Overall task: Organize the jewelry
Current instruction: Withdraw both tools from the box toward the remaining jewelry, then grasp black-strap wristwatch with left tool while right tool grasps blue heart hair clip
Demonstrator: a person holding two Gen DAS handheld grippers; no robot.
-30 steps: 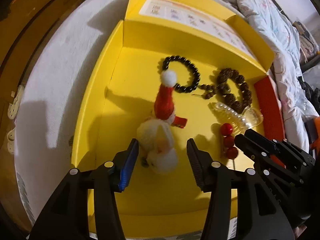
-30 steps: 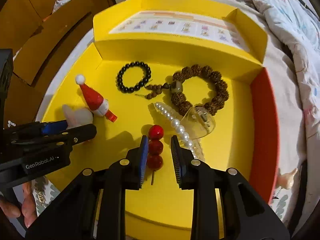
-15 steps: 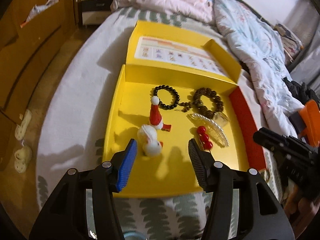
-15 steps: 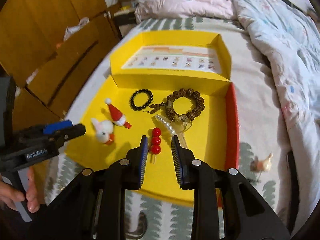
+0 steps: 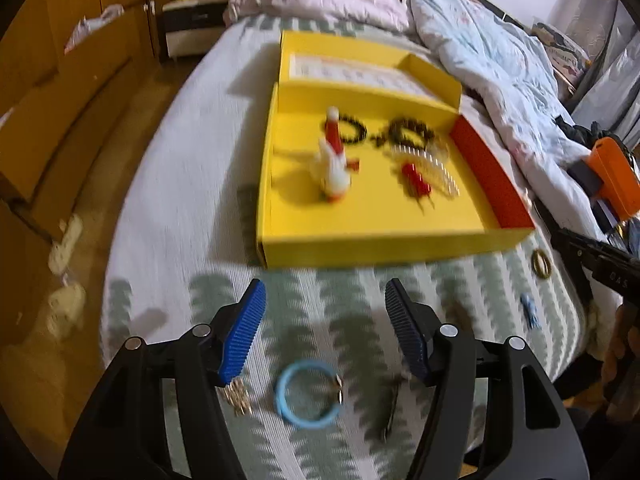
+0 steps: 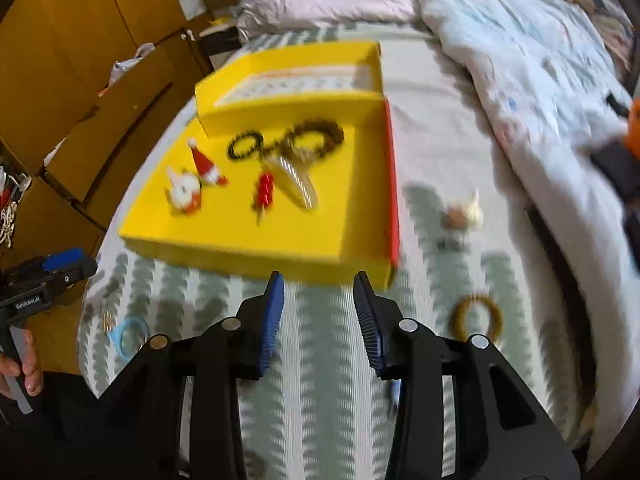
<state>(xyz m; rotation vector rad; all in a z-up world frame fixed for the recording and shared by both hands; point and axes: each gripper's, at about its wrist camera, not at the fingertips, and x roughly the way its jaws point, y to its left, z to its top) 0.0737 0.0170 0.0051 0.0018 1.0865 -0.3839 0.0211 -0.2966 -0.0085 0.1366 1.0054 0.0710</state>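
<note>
The yellow box (image 5: 372, 242) lies open on the bed (image 5: 168, 184), its right inner wall red. Inside, blurred by motion, are a red Santa-hat clip (image 6: 204, 164) beside a white bunny clip (image 6: 184, 196), a black bead bracelet (image 6: 244, 146) touching a brown bead bracelet (image 6: 320, 132) along the back wall, a red berry pin (image 6: 264, 194) and what looks like a pearl hair clip (image 6: 298, 184) just right of it.

On the patterned bedcover in front of the box lie a light-blue ring bracelet (image 5: 308, 392), a small gold piece (image 5: 238, 396) by the left fingers, a thin dark pin (image 5: 392, 408), a brown ring (image 6: 478, 316) and a small blue item (image 5: 530, 312). A pale figure-like trinket (image 6: 464, 212) sits on the bedcover right of the box.

The left gripper (image 5: 324, 320) is opening, nothing between its fingers; it hangs over the blue bracelet. The right gripper (image 6: 318, 312) is also opening, spread less wide, and empty.

A second ago both grippers hovered low inside the box, the left around the bunny, the right straddling the berry pin. Both have since pulled back and up, so the whole box and the bedcover's loose pieces are in view. The box contents have kept their places.
</note>
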